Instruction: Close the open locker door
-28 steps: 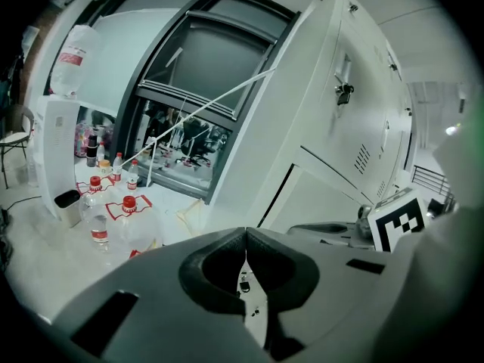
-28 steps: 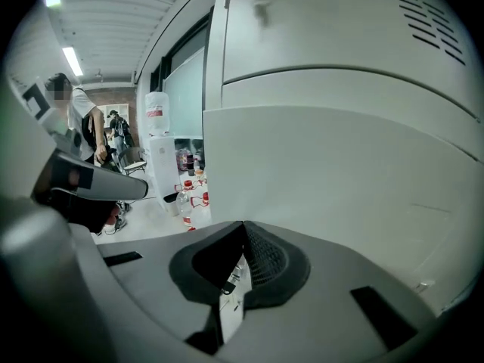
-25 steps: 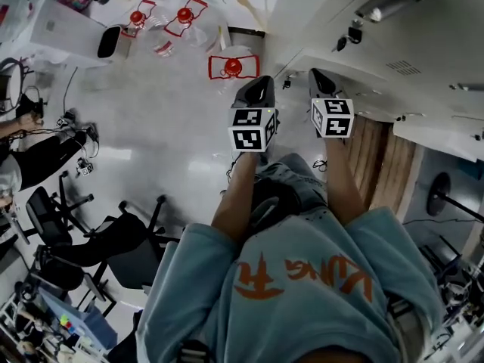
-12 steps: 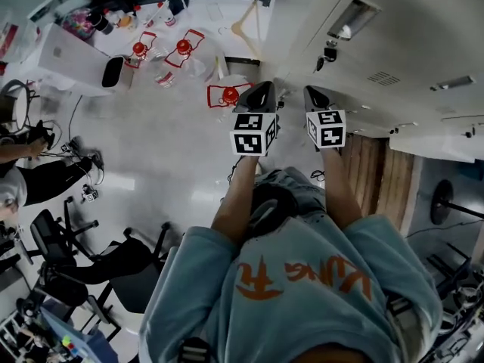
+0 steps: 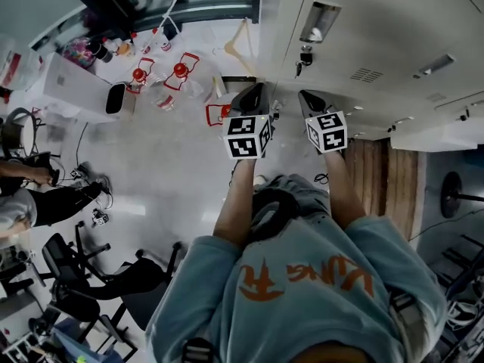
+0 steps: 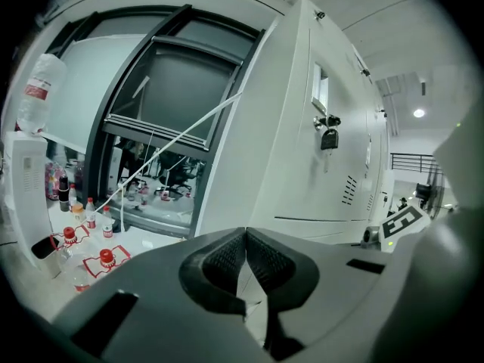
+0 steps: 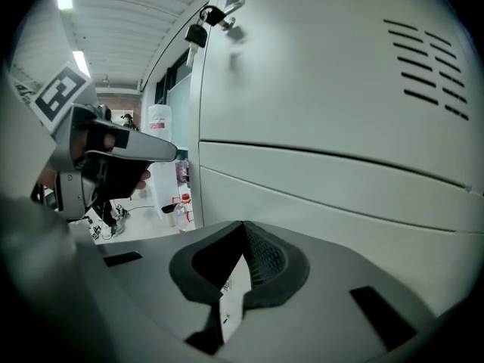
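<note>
I am holding both tools level ahead of me, facing the locker bank (image 5: 378, 29) at 1 o'clock. The left gripper (image 6: 243, 240) and right gripper (image 7: 243, 231) are each showing jaws pressed together with nothing between them. A pale panel (image 5: 435, 136) is standing out from the bank at 3 o'clock. I am judging it to be the open locker door, though its hinge side is not showing. For the push I am recommending the closed right jaws as a blunt tip, set near the door's free edge and swung steadily until flush, with the left tool kept clear of the gap. No locker interior is showing. The door at 12 o'clock is carrying a padlock (image 5: 305, 56). Red-capped bottles (image 5: 180, 72) are lying on the floor at 11 o'clock, and their fill is not discernible.
</note>
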`<state>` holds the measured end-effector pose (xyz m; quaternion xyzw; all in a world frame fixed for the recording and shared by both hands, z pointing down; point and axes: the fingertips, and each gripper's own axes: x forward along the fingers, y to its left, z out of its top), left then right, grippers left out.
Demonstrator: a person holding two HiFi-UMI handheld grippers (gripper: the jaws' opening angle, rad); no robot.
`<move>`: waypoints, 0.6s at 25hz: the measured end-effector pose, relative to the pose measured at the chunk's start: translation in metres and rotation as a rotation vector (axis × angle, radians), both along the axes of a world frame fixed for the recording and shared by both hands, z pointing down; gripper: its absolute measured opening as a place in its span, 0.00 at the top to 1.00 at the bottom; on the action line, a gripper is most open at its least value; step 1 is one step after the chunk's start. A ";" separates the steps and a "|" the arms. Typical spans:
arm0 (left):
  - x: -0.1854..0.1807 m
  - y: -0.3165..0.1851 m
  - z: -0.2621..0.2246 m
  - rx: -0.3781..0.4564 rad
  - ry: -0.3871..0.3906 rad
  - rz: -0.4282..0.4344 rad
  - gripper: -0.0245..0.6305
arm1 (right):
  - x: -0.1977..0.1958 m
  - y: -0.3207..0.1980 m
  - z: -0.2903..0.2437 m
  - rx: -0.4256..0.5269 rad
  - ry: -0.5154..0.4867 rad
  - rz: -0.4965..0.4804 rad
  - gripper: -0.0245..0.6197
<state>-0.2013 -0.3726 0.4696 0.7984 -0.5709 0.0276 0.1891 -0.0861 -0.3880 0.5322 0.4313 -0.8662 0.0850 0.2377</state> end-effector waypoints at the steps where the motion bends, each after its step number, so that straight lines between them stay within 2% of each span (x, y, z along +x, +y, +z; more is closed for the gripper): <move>1: 0.000 -0.001 -0.005 0.010 -0.001 -0.003 0.93 | 0.003 0.000 -0.006 0.012 -0.005 0.002 0.96; 15: 0.031 0.009 -0.073 0.144 0.002 -0.022 0.93 | 0.041 0.002 -0.116 0.225 -0.095 0.009 0.96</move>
